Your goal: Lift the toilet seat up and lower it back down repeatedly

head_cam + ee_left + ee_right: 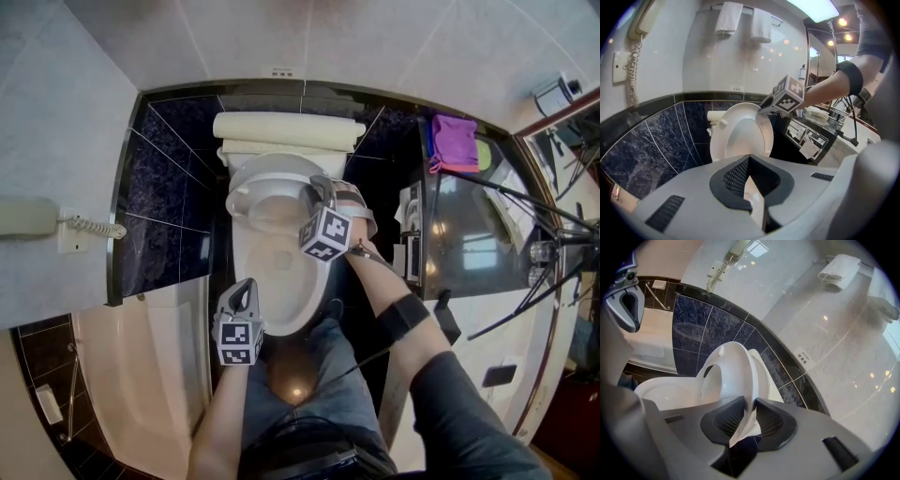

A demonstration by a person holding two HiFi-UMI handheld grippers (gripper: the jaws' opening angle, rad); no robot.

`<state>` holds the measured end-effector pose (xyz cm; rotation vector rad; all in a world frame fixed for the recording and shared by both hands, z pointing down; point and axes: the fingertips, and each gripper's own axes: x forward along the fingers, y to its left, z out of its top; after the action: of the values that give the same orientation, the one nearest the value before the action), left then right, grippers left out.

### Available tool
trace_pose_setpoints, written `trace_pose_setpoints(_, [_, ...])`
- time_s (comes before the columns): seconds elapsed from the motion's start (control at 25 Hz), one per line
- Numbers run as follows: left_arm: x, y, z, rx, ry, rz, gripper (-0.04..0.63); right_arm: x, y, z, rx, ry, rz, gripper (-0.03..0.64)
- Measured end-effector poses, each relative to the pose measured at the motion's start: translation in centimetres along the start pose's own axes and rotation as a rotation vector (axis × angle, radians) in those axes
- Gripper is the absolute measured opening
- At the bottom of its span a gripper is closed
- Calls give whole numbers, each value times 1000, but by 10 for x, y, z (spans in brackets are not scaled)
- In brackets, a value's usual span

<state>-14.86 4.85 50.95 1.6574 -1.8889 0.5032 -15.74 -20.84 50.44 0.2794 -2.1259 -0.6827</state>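
toilet seat (725, 376) up, near upright against lid (761, 376). right gripper (749, 401) fingers clamped on seat rim. left gripper (749, 159) fingers together, empty, near bowl (281, 281) front. judgement: lift half done, lowering next, rep count unknown. wall label (804, 356) unreadable, no brand legible.

We record a hotel-style bathroom: toilet (281, 291), bathtub (141, 356), wall telephone (26, 217), folded towels (729, 18) on a rail, dark blue marbled tiles (651, 145), vanity counter (459, 234).
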Motion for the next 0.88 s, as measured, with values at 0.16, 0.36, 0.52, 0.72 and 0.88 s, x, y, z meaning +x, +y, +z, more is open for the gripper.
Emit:
trace_pose_setpoints(0.16, [-4,-2,-20,7,31,-22,0,-21,21,-1,-2,6,-21,92])
trace_pose_setpoints(0.36, [-4,1,-42,13,37,-47,0,-48,50,-1,-7,10,-51,89])
trace_pose_setpoints(0.52, [2,6,-64,17,32,-54,0,-70,78,-1,-20,12,-76,86])
trace_pose_setpoints(0.72, [7,4,-84,39,35,-74,0,-99,124,-7,-33,20,-101,84])
trace_pose_setpoints(0.88, [8,-8,-86,32,33,-113,0,-119,166,-16,-26,32,-87,81])
